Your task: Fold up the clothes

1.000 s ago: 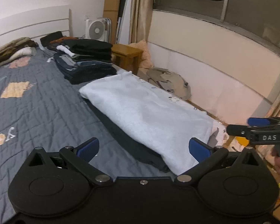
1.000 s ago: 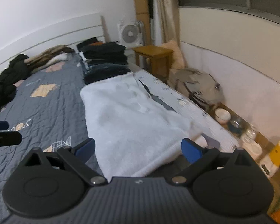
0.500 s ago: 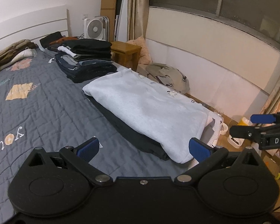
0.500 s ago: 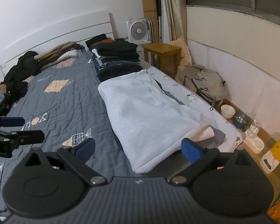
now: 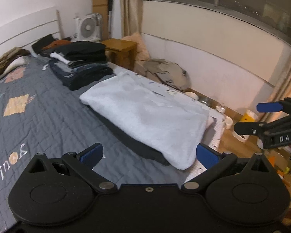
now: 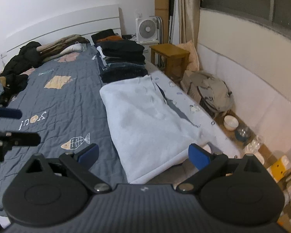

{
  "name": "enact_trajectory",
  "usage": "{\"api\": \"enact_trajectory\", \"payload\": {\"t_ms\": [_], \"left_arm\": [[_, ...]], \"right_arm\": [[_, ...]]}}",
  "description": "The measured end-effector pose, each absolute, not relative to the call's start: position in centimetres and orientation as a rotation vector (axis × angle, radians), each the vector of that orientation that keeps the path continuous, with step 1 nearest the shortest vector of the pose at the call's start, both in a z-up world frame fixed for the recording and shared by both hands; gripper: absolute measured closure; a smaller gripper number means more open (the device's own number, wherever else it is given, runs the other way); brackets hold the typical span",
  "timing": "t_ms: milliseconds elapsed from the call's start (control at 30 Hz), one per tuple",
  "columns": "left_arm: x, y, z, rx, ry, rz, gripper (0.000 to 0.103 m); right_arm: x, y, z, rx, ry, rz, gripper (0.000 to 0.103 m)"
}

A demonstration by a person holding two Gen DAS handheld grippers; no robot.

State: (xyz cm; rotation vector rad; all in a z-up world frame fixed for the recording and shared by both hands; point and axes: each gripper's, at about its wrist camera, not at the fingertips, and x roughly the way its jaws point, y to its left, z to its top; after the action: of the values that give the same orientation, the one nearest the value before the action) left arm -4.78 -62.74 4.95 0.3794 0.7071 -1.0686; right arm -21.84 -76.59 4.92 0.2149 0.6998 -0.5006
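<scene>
A folded pale blue fleece garment lies on top of a dark folded garment near the right edge of the bed; it also shows in the right wrist view. My left gripper is open and empty, held back above the near end of the fleece. My right gripper is open and empty, above the fleece's near edge. Each gripper shows in the other's view, the right one at far right, the left one at far left.
A stack of dark folded clothes stands behind the fleece. Unfolded clothes lie heaped at the headboard. The grey quilt covers the bed. A wooden stool, backpack, bowls and a fan stand on the floor at right.
Both grippers have pulled back and up from the fleece, staying open. The fleece lies flat and folded, unmoved.
</scene>
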Motion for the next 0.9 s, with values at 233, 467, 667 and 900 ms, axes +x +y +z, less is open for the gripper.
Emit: {"api": "enact_trajectory", "payload": {"t_ms": [233,467,667,900], "left_arm": [[-4.6,-64.2,6.8,0.449,0.681,-1.109,0.000],[-4.8,-65.0,6.6,0.486,0.686,-1.119,0.000],[-4.8,-65.1,6.4,0.501,0.698,-1.126,0.000],[-4.8,-64.8,6.3,0.507,0.705,-1.124,0.000]], "right_arm": [[-22.2,-76.8,6.2,0.167,0.716,-0.479,0.005],[-22.2,-76.1,6.9,0.145,0.736,-0.449,0.005],[-22.2,-75.4,6.7,0.122,0.756,-0.432,0.005],[-21.9,-75.0,6.3,0.096,0.791,-0.404,0.005]]}}
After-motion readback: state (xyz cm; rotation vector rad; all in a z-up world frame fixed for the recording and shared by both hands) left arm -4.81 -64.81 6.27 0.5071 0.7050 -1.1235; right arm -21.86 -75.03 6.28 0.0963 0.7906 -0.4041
